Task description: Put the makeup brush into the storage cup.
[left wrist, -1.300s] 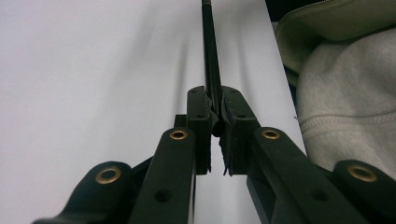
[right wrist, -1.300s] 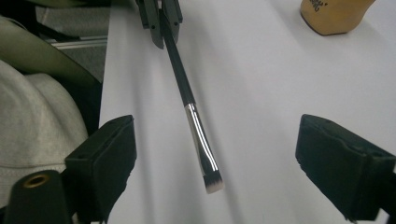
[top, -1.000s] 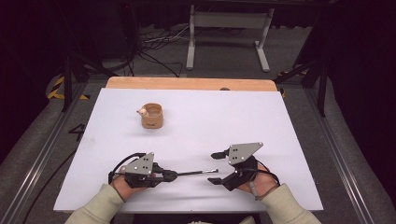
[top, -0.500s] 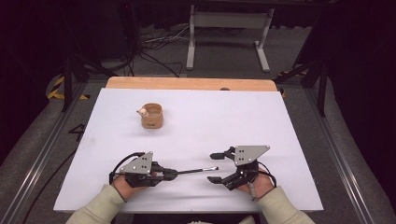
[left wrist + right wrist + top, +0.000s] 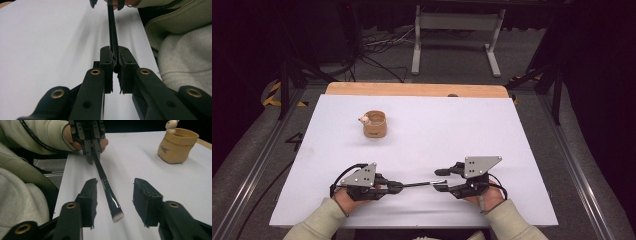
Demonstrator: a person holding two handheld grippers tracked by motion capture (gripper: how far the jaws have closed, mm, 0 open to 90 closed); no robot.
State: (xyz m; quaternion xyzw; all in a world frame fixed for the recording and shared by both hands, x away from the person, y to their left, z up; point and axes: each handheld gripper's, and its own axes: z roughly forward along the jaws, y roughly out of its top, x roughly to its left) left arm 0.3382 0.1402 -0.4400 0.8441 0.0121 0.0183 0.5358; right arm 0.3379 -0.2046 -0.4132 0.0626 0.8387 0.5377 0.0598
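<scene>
Small dark print on the tan cup [image 5: 178, 145], too blurred to read.

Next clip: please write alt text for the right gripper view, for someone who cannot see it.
A black makeup brush with a white-tipped head hangs between the right gripper's open fingers, which have just been closing and do not touch it. The left gripper clamps the brush's far end above the white table; a tan cup stands behind.

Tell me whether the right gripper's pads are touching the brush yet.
Apart. In the right gripper view the brush lies between the right gripper pads, with white table visible either side of it. The jaws have just been closing.
</scene>
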